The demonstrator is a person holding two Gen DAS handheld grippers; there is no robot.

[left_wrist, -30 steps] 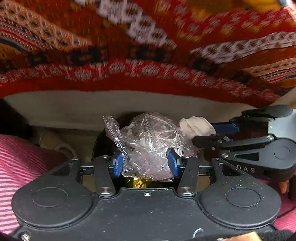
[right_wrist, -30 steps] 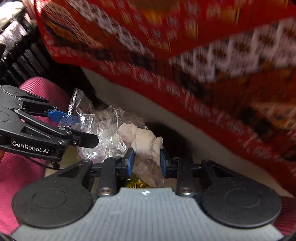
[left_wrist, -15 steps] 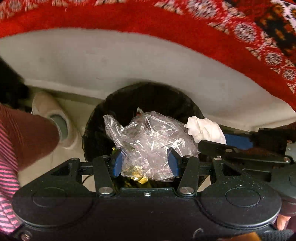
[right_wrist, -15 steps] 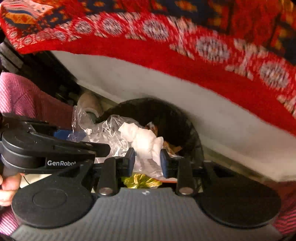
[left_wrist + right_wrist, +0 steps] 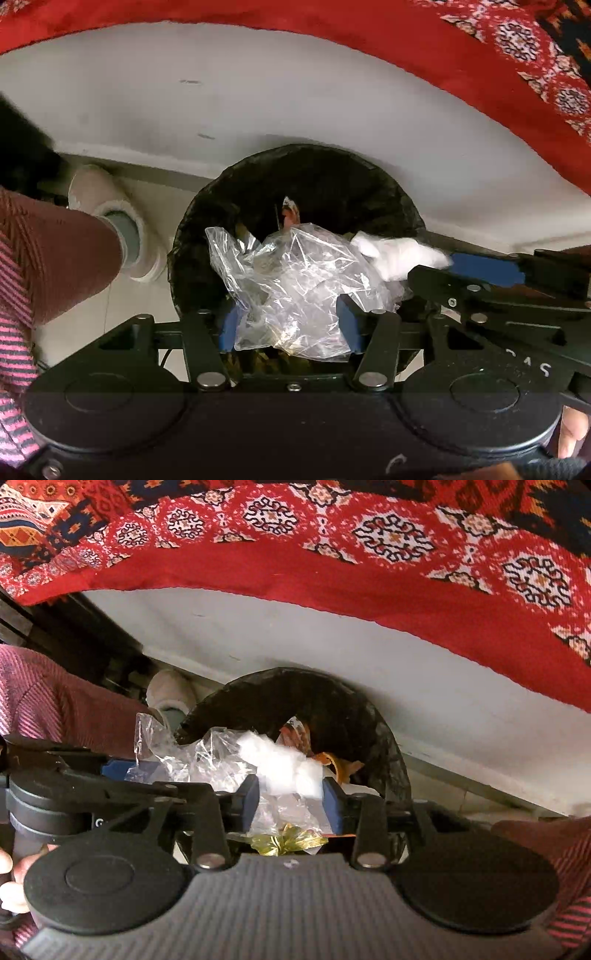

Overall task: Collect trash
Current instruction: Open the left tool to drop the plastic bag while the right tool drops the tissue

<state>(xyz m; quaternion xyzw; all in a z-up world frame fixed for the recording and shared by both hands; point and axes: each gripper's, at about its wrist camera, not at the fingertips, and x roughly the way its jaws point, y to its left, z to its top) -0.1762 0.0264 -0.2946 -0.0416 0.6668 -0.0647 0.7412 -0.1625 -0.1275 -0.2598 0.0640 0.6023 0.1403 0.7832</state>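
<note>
Both grippers are pointing down over the black bin [image 5: 306, 184]. The left gripper [image 5: 290, 325], jaws just opening, is bracketing the plastic bag [image 5: 295, 288]; contact is unclear. The right gripper [image 5: 291, 801] is opening around the blurred tissue [image 5: 280, 764], hiding the bin's contents.

open bin mouth [image 5: 303, 177] below — red rug edge [image 5: 480, 92] close behind

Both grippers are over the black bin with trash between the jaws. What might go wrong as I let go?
The clear plastic wrap spreads past the left gripper, whose jaws have just been opening; it may cling to a pad rather than drop. The white tissue sits between the right gripper jaws, which have just been opening, close to the wrap, so it could catch there. Both hang near the black bin's closer rim and might fall outside.
</note>
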